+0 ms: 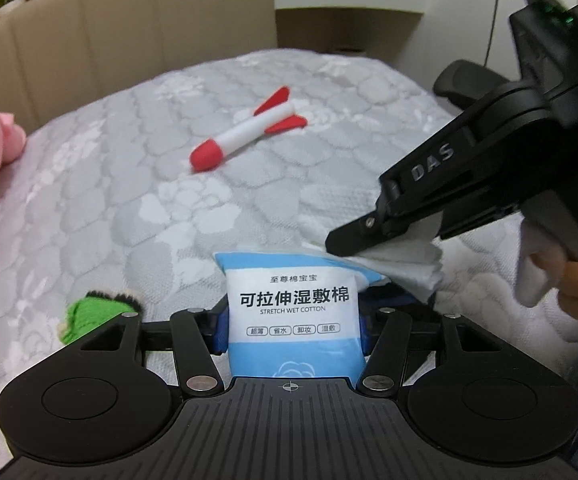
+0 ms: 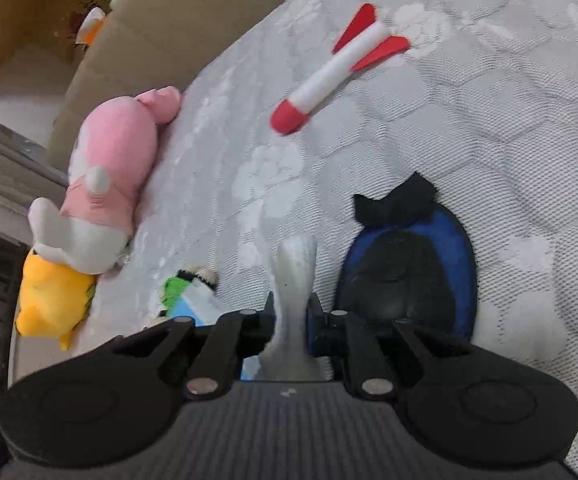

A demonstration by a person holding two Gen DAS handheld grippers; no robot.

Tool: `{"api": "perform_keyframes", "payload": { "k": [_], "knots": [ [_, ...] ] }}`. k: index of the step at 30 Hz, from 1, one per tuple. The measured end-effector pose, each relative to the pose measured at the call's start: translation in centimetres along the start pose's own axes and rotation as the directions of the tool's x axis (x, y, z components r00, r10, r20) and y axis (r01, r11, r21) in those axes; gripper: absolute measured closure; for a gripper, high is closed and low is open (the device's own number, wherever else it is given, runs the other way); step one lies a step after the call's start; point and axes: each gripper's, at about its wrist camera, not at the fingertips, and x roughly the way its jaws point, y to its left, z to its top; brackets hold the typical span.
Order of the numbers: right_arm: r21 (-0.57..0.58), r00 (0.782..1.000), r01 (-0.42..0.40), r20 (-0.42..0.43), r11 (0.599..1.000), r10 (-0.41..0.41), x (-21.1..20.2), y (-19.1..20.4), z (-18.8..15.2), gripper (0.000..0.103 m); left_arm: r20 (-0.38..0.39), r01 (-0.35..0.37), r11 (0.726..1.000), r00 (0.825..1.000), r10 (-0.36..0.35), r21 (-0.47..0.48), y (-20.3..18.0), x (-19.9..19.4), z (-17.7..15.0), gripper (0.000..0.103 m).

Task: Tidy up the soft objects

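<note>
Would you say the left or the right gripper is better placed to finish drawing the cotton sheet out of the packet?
Right. The right gripper is already shut on the white cotton sheet at the packet's mouth, while the left gripper is clamped on the blue cotton packet, bracing it.

We see a grey quilted bed point(image 2: 489, 92); around the red-white rocket point(image 2: 329, 76) lie a pink plush point(image 2: 117, 152) and, nearer, a blue-black item point(image 2: 405, 272).
</note>
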Motion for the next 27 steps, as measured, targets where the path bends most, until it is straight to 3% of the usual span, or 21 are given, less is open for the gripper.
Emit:
{"api": "perform_keyframes", "payload": {
  "k": [3,5,9,13,17,19,23,27],
  "knots": [
    [0.036,1.000,-0.029,-0.010,0.999,0.029,0.1,-0.5,0.1,0.088,0.016,0.024,1.000,1.000,-0.024,0.013,-0.3,0.1,0.0,0.041],
    [0.050,0.997,-0.077,-0.009,0.996,0.078,0.0,-0.5,0.0,0.088,-0.015,0.012,1.000,1.000,-0.012,0.023,-0.7,0.0,-0.4,0.040],
    [0.103,0.956,-0.284,-0.038,0.953,0.289,-0.4,-0.1,-0.5,0.088,-0.058,0.000,1.000,0.998,0.001,0.020,-0.8,0.6,-0.8,0.034],
    [0.065,0.952,-0.301,-0.039,0.951,0.304,-0.4,0.7,-0.8,0.088,-0.062,-0.010,1.000,0.998,0.011,0.019,-0.8,1.1,-0.5,0.032],
    [0.060,0.919,-0.391,-0.036,0.918,0.393,-0.8,1.3,-0.9,0.088,-0.063,-0.022,0.999,0.998,0.023,0.024,-0.9,0.9,-0.6,0.032],
    [0.045,0.918,-0.390,-0.062,0.920,0.392,-0.4,1.8,-1.1,0.088,-0.064,-0.022,0.999,0.998,0.023,0.027,-1.0,0.9,-0.5,0.033],
    [0.061,0.950,-0.292,-0.096,0.954,0.297,0.7,1.4,-1.1,0.088,-0.065,-0.022,0.999,0.998,0.025,0.040,-1.2,0.9,-0.4,0.040],
    [0.109,0.964,-0.249,-0.063,0.962,0.257,0.5,0.3,-0.7,0.088,-0.076,-0.028,0.998,0.997,0.032,0.055,-1.2,0.7,-0.7,0.044]
  ]
}}
